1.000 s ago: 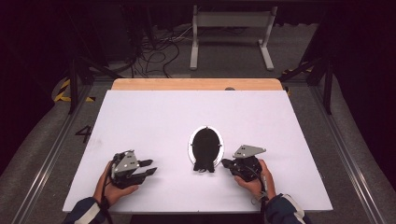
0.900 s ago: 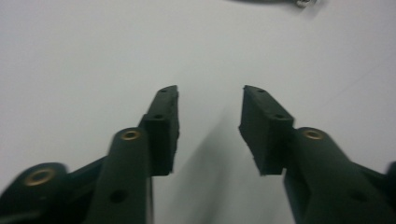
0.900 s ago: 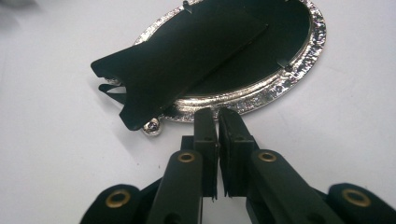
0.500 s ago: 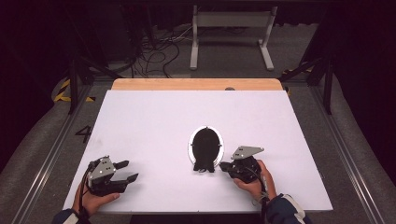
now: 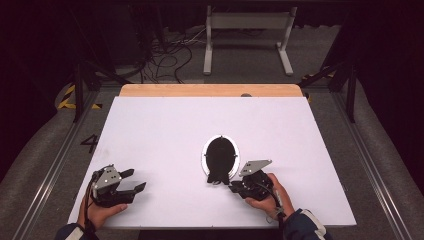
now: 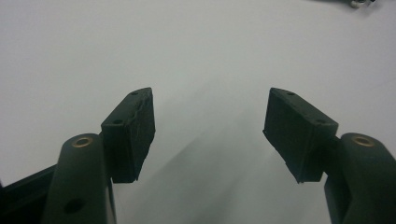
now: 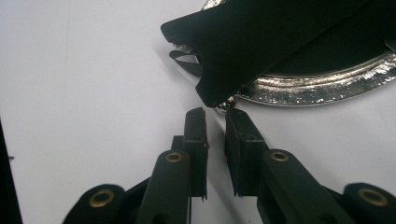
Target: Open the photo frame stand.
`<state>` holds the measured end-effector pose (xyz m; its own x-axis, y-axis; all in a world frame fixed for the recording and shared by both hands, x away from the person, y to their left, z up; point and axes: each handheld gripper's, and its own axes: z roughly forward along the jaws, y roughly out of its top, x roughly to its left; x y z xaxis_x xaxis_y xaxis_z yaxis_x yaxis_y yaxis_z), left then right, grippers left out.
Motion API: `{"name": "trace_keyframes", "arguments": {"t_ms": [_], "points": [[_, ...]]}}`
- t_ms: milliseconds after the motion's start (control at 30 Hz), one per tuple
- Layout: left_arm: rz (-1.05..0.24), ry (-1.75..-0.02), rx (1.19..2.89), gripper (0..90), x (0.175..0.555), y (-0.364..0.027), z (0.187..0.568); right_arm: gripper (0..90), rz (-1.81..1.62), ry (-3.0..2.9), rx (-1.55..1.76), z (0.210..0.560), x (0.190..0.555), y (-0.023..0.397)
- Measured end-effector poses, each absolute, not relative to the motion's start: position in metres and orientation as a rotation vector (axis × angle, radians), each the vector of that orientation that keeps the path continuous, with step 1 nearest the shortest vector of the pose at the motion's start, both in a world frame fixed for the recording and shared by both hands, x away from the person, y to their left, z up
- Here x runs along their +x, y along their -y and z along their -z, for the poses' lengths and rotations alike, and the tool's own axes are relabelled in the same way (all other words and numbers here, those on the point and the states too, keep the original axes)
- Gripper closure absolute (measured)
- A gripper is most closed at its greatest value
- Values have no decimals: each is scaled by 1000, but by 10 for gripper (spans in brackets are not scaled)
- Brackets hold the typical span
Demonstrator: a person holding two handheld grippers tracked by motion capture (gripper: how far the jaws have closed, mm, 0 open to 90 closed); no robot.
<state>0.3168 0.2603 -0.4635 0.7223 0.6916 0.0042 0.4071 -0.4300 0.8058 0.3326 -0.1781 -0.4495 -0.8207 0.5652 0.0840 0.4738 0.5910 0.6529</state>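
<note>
Oval silver-rimmed tray [image 5: 220, 140]; matte black cloth [image 5: 220, 157] inside.

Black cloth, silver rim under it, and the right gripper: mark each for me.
black cloth [image 5: 220, 159]: high view, middle of the dark oval.
silver rim [image 7: 322, 86]: right gripper view, shiny lower edge.
right gripper [image 7: 215, 122]: right gripper view, narrow gap between the fingertips.

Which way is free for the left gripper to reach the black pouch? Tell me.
Probably straight across: the left gripper stands open, and bare white table lies between it and the black pouch.
</note>
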Motion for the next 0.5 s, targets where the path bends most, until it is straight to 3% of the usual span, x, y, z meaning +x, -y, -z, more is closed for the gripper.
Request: {"name": "trace_keyframes", "arguments": {"t_ms": [233, 500], "points": [[-412, -802, 2109, 333, 318, -254, 466, 749, -1035, -2683, 876, 450, 332, 173], [-393, -805, 2116, 309, 320, -253, 468, 771, -1042, -2651, 902, 451, 332, 171]]}}
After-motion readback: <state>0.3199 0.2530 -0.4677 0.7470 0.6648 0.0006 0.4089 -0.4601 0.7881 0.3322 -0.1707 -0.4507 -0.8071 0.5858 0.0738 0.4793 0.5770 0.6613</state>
